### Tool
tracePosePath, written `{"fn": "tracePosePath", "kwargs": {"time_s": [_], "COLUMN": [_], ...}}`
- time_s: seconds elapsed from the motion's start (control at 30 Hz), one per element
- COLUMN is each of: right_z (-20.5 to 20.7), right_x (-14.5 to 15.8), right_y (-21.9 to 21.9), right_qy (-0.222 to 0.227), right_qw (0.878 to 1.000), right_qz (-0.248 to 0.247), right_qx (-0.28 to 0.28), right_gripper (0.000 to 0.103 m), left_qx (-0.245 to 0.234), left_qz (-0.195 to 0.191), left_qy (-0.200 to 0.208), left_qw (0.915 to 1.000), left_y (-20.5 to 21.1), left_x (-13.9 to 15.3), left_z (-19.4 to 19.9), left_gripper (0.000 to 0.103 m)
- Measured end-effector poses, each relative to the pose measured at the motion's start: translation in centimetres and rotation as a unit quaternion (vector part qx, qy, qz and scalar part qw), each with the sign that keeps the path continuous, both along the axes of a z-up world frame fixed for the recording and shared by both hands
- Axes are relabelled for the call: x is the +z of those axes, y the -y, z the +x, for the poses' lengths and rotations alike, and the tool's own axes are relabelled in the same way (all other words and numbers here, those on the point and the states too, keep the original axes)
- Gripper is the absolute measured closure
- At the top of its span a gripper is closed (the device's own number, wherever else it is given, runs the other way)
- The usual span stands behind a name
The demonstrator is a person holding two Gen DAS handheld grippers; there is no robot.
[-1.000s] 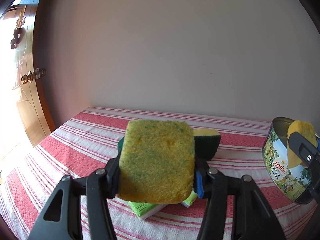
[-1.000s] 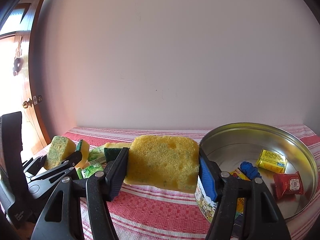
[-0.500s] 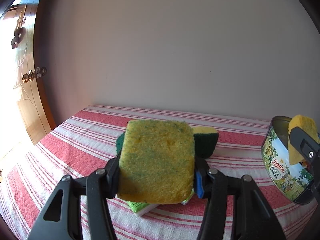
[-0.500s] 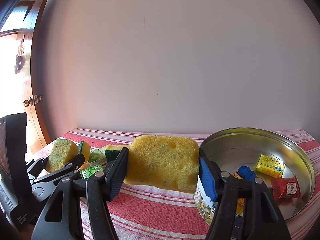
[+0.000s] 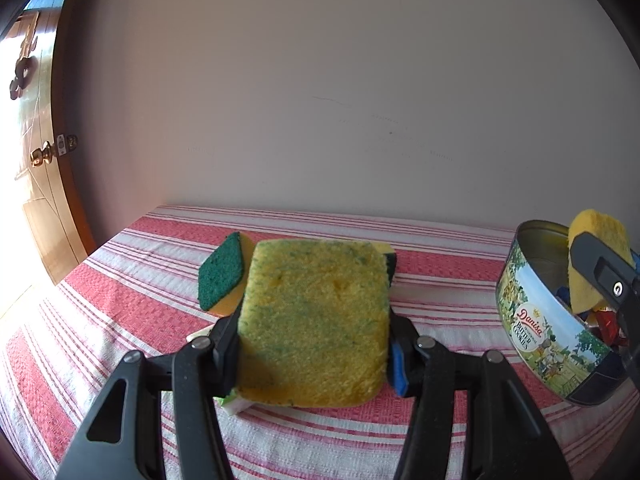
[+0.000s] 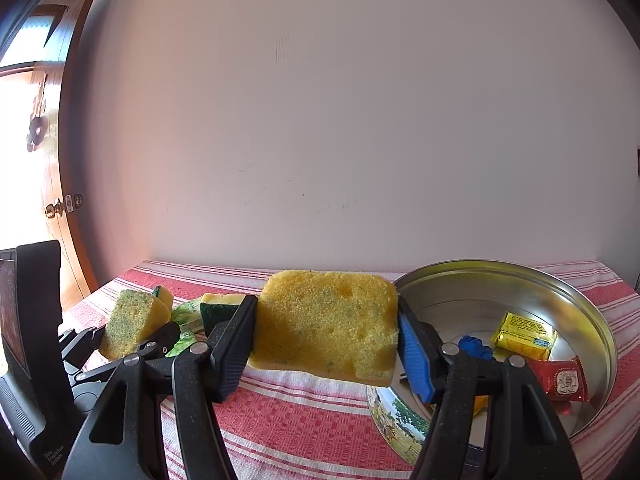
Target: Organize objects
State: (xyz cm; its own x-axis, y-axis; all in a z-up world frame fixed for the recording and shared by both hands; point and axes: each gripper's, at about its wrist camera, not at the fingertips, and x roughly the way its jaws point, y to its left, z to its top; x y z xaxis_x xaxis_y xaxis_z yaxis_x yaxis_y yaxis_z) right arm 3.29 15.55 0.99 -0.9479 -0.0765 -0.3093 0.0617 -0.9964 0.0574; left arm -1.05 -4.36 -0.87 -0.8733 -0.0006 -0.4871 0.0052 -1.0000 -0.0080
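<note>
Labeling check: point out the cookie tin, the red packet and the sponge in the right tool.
cookie tin (image 6: 600,320), right wrist view, bare inner wall.
red packet (image 6: 562,380), right wrist view, wrapper's middle.
sponge (image 6: 326,330), right wrist view, yellow face's middle.

Sponge (image 6: 326,334) – porous foam, rough; tin (image 6: 500,280) – shiny smooth metal; tablecloth (image 6: 280,412) – woven cloth, matt.

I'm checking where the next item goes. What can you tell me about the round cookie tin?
The cookie tin is a round, shallow metal tin with no lid on, shiny silver inside, its outer wall printed with a countryside scene and "Danisa Butter Cookies". It stands upright on the red-and-white striped cloth. Inside lie a yellow packet, a red packet and something blue. The right hand-held gripper holds a yellow sponge at its near rim.
</note>
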Motion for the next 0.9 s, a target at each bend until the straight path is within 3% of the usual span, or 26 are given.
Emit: {"fn": "tracePosePath", "kwargs": {"time_s": [0.9], "right_z": [-0.3], "right_x": [-0.1], "right_y": [-10.4], "right_qy": [0.027], "right_qw": [0.992], "right_qz": [0.018], "right_qx": [-0.122], "right_gripper": [0.035], "left_qx": [-0.113], "left_qz": [-0.008], "left_qy": [-0.021], "left_qw": [0.9933], "left_y": [-11.8], "left_x": [2.0], "left_z": [1.2], "left_gripper": [0.048]}}
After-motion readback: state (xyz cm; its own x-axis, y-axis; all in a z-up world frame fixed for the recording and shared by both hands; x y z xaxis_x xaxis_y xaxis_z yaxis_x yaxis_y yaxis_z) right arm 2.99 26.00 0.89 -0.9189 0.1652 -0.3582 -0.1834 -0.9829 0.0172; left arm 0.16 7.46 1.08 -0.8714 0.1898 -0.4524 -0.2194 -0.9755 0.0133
